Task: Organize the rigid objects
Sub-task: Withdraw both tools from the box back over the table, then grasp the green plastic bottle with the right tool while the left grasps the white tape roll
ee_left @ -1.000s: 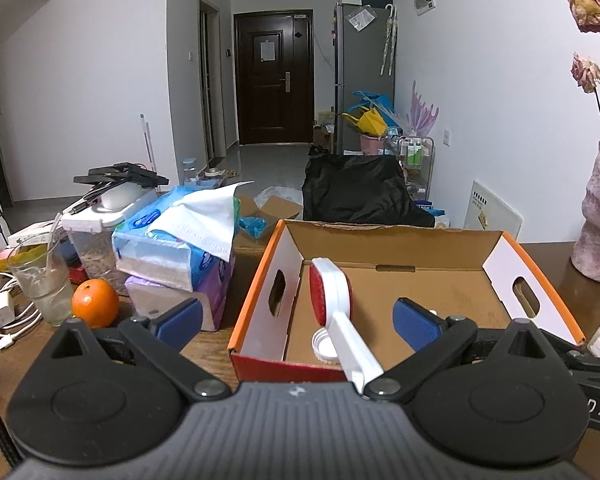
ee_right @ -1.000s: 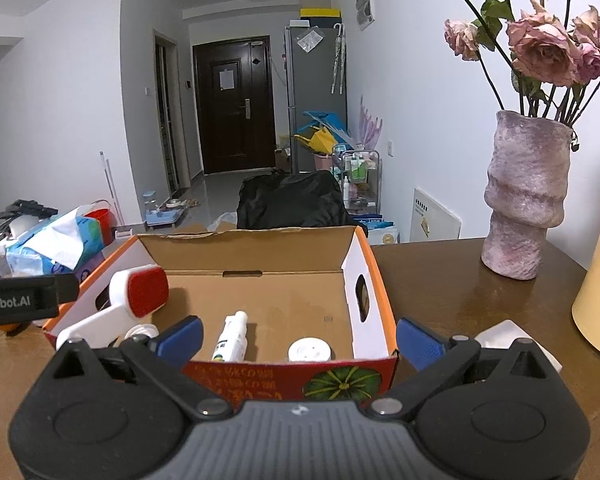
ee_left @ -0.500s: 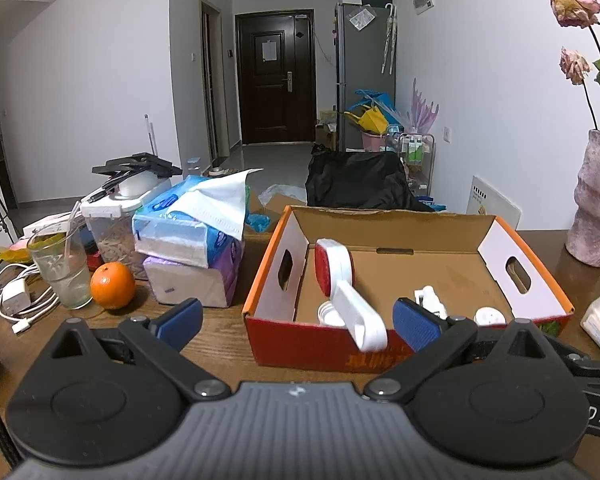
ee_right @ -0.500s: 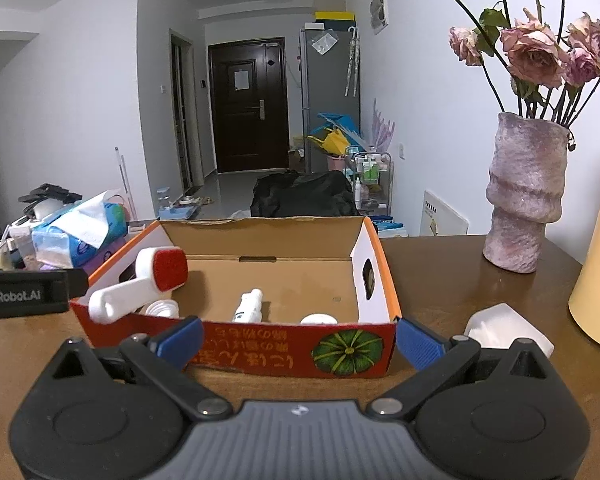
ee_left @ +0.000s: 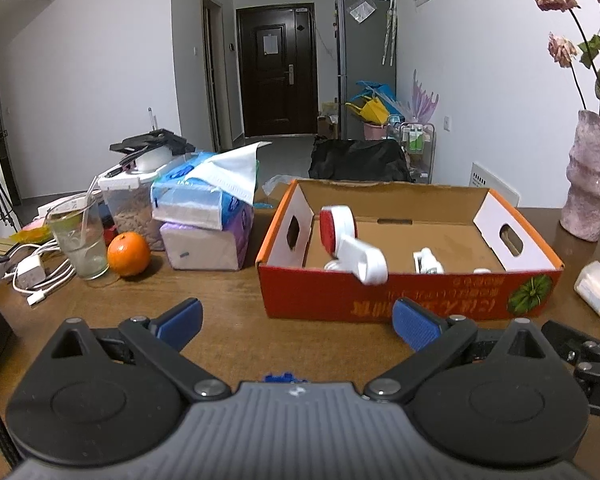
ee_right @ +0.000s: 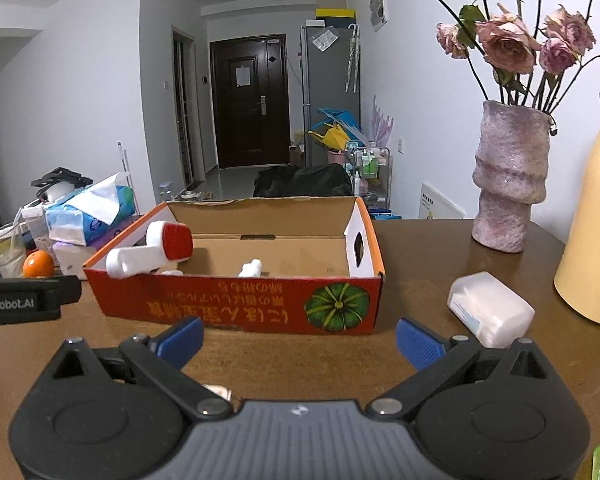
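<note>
On left gripper [ee_right: 20, 304]: "enRobot.AI" lettering

Both wrist views low over the table [ee_left: 228, 332], facing the shared cardboard box [ee_left: 404, 300] nearby.

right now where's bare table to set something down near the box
Bare wood lies in front of the orange cardboard box, between it and both open grippers, and between the box and the pink vase. Left of the box is crowded: tissue packs, orange, glass.

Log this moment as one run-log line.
left gripper: open, empty | right gripper: open, empty | cardboard box: holds red-and-white roller, small bottle
</note>
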`<control>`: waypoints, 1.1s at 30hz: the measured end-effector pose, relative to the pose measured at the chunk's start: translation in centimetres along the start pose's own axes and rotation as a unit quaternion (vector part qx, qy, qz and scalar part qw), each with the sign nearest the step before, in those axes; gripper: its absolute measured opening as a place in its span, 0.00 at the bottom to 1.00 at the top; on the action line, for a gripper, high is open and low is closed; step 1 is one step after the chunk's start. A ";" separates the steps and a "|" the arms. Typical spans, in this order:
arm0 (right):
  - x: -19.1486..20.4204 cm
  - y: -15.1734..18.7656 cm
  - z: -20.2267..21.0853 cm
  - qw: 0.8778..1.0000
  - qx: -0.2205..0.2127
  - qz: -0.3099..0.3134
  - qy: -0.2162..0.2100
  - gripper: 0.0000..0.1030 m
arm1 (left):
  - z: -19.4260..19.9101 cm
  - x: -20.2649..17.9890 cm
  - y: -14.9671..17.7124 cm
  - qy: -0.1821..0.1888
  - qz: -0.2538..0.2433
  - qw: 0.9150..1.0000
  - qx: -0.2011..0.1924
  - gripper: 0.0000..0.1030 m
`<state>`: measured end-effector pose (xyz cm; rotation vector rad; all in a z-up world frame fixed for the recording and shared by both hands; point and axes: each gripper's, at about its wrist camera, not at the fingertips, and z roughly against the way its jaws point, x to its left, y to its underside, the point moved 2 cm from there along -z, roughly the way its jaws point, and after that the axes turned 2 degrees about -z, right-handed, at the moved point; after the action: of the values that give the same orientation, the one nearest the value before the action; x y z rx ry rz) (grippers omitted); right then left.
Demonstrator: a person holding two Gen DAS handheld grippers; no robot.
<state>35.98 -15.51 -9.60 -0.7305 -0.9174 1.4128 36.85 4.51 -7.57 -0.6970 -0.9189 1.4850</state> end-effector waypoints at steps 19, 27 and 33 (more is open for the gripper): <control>-1.0 3.7 3.9 1.000 0.001 0.011 0.003 1.00 | 3.3 -0.4 4.2 0.007 -0.010 1.000 0.012 1.00; -2.2 4.6 6.5 1.000 -0.005 0.011 0.019 1.00 | 4.7 -0.5 5.7 0.015 -0.005 1.000 0.024 1.00; -4.3 5.5 9.0 0.999 -0.011 0.003 0.041 1.00 | 5.7 -0.6 6.6 0.019 -0.003 0.999 0.028 1.00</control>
<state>25.71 -20.41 -10.45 -0.8023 -0.8681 1.3696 28.72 3.13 -10.35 -0.6787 -0.8464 1.4808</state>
